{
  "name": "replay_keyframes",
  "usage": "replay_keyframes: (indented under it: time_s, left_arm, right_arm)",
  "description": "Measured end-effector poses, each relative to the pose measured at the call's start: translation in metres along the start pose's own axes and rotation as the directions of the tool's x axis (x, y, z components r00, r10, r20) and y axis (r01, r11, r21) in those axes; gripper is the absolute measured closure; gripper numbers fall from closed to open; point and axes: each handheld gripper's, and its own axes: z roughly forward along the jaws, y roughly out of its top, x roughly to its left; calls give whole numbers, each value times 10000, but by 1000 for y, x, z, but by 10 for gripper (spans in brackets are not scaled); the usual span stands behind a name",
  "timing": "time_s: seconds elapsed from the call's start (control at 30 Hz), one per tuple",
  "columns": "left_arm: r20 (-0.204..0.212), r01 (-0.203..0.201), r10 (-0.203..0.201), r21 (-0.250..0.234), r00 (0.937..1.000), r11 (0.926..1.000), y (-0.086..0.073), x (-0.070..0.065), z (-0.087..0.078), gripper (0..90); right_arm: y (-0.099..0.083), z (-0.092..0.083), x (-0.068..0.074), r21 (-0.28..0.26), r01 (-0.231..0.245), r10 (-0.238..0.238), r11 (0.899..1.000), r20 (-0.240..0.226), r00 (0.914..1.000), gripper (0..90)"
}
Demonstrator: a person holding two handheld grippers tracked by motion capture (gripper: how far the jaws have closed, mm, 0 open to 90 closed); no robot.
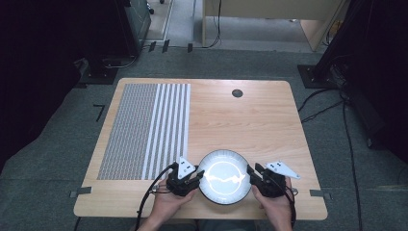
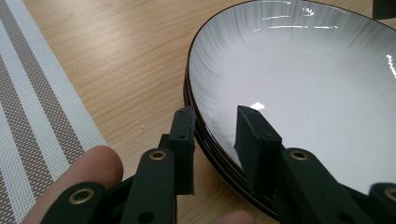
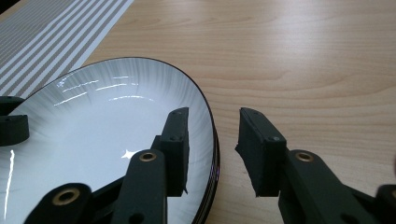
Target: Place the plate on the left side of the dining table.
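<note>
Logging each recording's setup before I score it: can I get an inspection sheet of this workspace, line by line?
Surface: wooden table, a round dark grommet near the far edge.
Job's things: stack of white plates with dark rims at the near edge; a striped placemat on the table's left half.
Clutter: nothing seen.
Grippers: left gripper open, jaws straddling the plates' rim; right gripper open, straddling the opposite rim.
Cables: a black cable trails from the left gripper; more cables lie on the floor to the right.
Surroundings: grey carpet, dark stands, a wooden desk beyond.
</note>
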Motion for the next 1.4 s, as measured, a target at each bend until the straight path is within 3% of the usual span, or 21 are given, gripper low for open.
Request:
replay_keyframes:
  time_s: [0.1,0.3,0.67,0.87,1.03,1.17,1.4]
  left_arm:
    - [-13,23,-23,-20,10000,10000,0,0,0,694]
    - [-79,71,-72,-50,9999,10000,0,-1,-1,707]
    - [-157,41,-43,-117,9999,9999,-1,-1,-1,721]
    - [-111,76,-78,-176,9999,9998,-1,-1,-1,721]
    - [-144,66,-69,-206,9999,9998,-1,-1,-1,723]
    - [-175,41,-45,-213,9998,9998,-2,-2,-1,724]
    - [-250,60,-66,-252,9997,9997,-2,-2,-1,734]
  right_arm:
    - [-1,1,-2,138,-197,198,9997,-33,9998,667]
    - [-6,7,0,453,-135,158,9989,-497,9986,715]
    - [-10,9,1,522,253,-246,9983,-137,9996,788]
    - [-9,9,-2,681,-310,323,9972,-181,9993,826]
    - [-8,7,-5,564,-558,576,9969,-316,9978,850]
    - [-6,4,-8,411,-1037,1057,9938,-476,9933,886]
    - [-5,3,-11,427,-1319,1345,9903,-661,9887,889]
